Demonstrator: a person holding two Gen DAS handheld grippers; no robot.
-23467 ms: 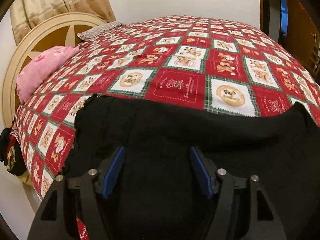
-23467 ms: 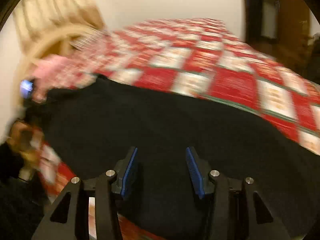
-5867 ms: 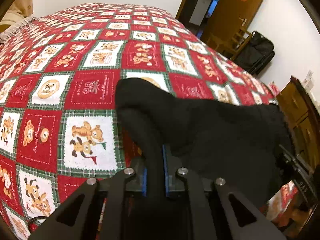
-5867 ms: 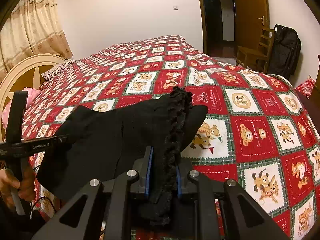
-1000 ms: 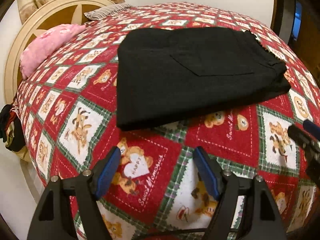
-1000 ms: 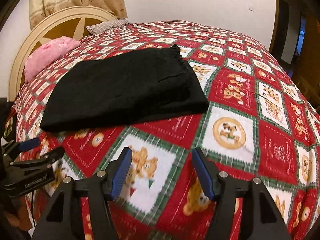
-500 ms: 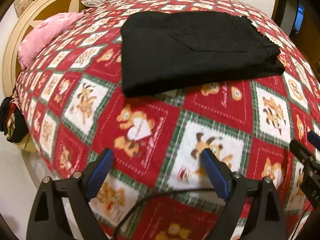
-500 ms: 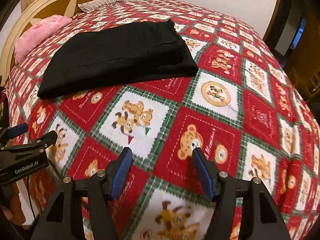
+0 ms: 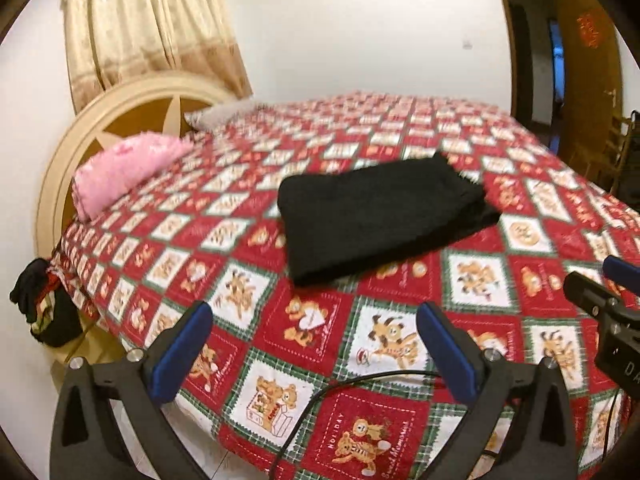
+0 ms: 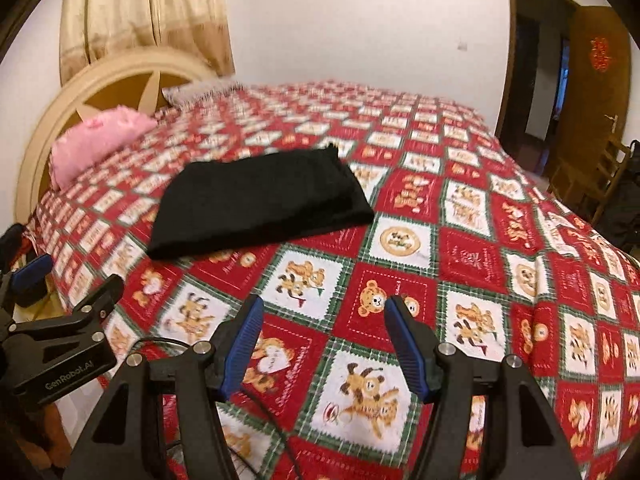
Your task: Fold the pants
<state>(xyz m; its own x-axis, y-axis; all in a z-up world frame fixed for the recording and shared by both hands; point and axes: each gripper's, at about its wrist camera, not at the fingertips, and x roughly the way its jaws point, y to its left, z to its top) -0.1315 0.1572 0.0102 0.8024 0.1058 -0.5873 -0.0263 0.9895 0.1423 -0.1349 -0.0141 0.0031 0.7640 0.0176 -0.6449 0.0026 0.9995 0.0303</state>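
Observation:
The black pants lie folded into a flat rectangle on the red patchwork bedspread; they also show in the right wrist view. My left gripper is open and empty, held back near the bed's front edge, well short of the pants. My right gripper is open and empty, also back from the pants and to their right. The right gripper shows at the right edge of the left wrist view; the left gripper shows at the left of the right wrist view.
A pink pillow and a round cream headboard stand at the left. A black cable lies across the bed's front edge. A wooden door and a chair are at the right. Dark clothes hang off the bed's left corner.
Both grippers have pulled back and tilted up from the bed; the folded pants now lie farther off. Both stay open and empty.

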